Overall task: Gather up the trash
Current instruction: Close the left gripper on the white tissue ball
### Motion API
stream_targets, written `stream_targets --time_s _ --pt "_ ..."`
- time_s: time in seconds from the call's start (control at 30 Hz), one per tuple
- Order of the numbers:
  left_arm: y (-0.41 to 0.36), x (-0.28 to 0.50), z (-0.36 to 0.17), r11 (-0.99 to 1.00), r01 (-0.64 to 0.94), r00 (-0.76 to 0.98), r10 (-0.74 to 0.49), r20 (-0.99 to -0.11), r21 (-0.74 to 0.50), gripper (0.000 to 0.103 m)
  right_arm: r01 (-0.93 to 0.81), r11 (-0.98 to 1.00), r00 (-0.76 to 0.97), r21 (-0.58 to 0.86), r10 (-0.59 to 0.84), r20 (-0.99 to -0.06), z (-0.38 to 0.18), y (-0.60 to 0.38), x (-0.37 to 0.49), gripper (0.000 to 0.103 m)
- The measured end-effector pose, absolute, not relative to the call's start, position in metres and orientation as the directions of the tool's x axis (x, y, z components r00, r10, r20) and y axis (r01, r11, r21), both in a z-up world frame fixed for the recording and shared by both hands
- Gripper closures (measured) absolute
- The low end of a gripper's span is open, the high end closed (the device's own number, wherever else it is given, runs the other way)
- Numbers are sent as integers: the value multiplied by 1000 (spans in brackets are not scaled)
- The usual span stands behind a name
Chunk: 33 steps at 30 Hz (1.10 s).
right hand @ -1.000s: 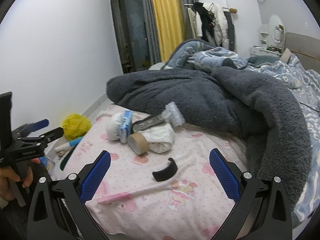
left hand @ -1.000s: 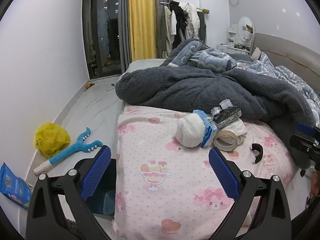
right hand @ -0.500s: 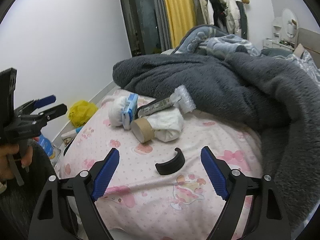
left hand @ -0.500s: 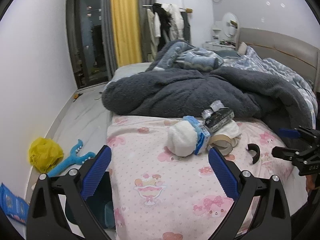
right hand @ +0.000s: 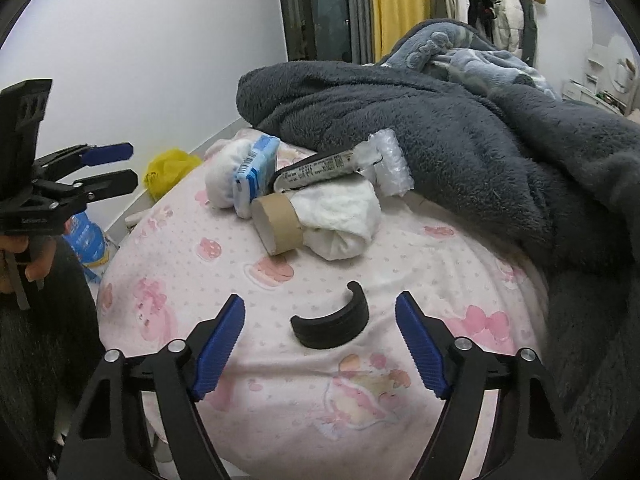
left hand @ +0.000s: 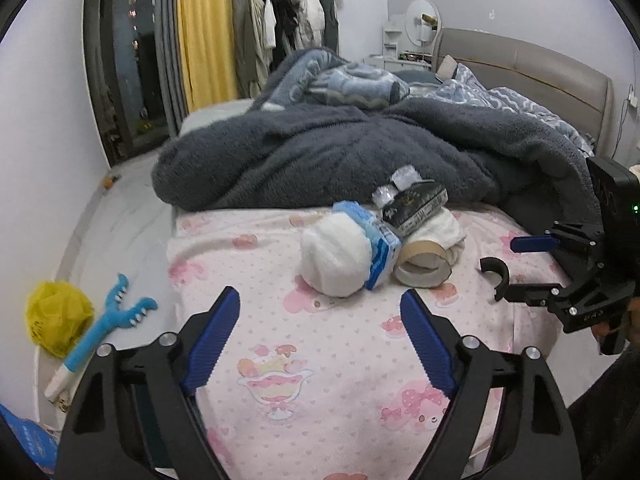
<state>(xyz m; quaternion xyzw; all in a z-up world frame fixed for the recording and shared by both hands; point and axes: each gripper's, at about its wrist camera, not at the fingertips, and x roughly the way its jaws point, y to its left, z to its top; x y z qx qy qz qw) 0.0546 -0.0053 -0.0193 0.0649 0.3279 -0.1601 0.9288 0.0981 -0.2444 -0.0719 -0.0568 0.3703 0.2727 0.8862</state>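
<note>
A trash pile lies on the pink bedsheet: a white tissue ball, a blue tissue pack, a cardboard tape core, a black packet, bubble wrap and a white wad. My left gripper hovers just short of the tissue ball, its jaws closing with nothing between them. A black curved plastic piece lies on the sheet just ahead of my right gripper. That gripper's jaws are closing and its pads do not touch the piece.
A dark grey blanket is heaped behind the pile. On the floor left of the bed lie a yellow bag, a blue toy and a blue packet. The bed's headboard stands at the far right.
Both grippers have come closer to the bed and tipped down. Their jaws have narrowed. The black curved piece now sits right in front of the right jaws.
</note>
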Motion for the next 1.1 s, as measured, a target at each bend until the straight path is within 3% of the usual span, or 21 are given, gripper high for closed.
stream_targets --time_s 0.63,0.83,0.97,1.1 --pt "-3 102 -38 914 381 637 -367 -678 -137 28 -696 699 390 163 559 -732 -90 -241 130 35" --pt "-7 112 -46 908 390 613 -381 -693 -154 28 -706 689 366 165 554 -748 -96 -236 135 42" --pt "-7 118 -49 908 384 606 -387 -695 -171 28 -695 702 372 155 536 -758 -98 -239 140 54" --pt "-8 124 -52 910 378 602 -380 -702 -169 27 -689 710 386 145 528 -757 -97 -238 141 57"
